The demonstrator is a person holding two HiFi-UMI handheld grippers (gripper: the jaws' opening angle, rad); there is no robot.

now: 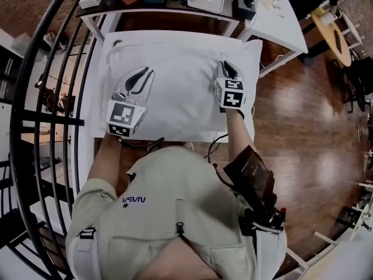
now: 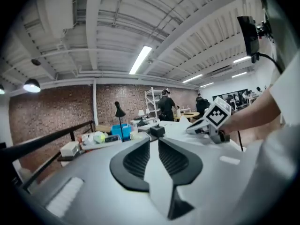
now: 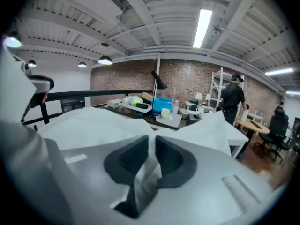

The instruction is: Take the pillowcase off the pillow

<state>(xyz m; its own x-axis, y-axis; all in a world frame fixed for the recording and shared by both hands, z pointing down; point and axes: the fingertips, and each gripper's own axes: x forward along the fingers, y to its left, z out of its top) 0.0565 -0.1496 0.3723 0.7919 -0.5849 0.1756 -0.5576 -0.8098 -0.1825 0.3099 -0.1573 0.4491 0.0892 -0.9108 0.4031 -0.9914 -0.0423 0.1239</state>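
Note:
A white pillow in its pillowcase lies flat on a white table in front of me. My left gripper rests on the pillow's left part, and in the left gripper view its jaws stand close together with a strip of pale fabric between the pads. My right gripper sits at the pillow's right edge. In the right gripper view a fold of the white pillowcase is pinched between the narrow jaws. The right gripper also shows in the left gripper view.
A second table behind the pillow carries trays, a blue bin and a black desk lamp. A black railing curves along the left. Wooden floor lies to the right. People stand far back by shelves.

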